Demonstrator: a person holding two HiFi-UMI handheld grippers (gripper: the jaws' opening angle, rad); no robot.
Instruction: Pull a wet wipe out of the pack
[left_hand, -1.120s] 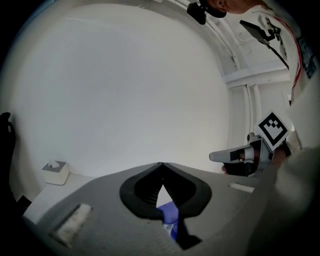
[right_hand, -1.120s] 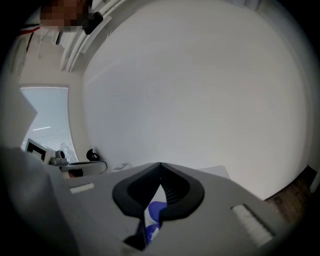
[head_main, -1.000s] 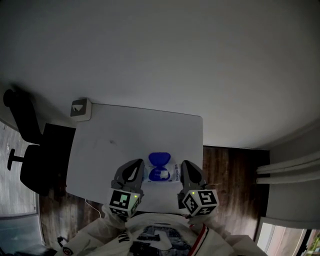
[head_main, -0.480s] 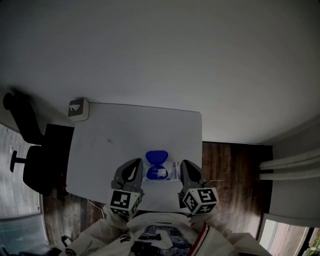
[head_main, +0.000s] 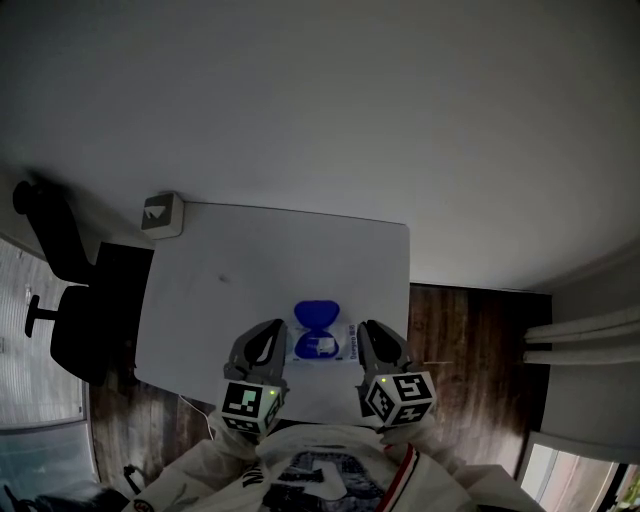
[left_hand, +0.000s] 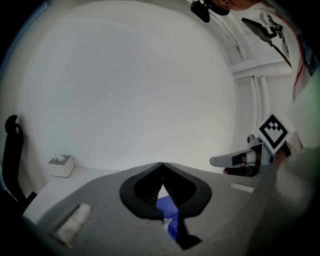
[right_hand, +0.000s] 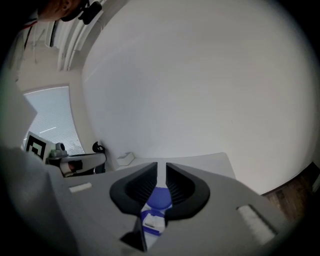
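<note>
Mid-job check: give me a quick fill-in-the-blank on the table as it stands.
The wet wipe pack on the table has a ___ lid.
The jaws of the left gripper are ___.
In the head view, the tissue box sits at the table's far ___ corner.
Missing words: blue; shut; left.

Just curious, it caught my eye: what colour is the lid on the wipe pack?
Blue. The lid shows best in the head view.

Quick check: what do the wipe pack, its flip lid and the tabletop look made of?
Wipe pack: probably soft plastic film, white with blue print.
Flip lid: rigid blue plastic, smooth, flipped open as one moulded piece.
Tabletop: matte white, likely laminate; flat, with no glare.
</note>
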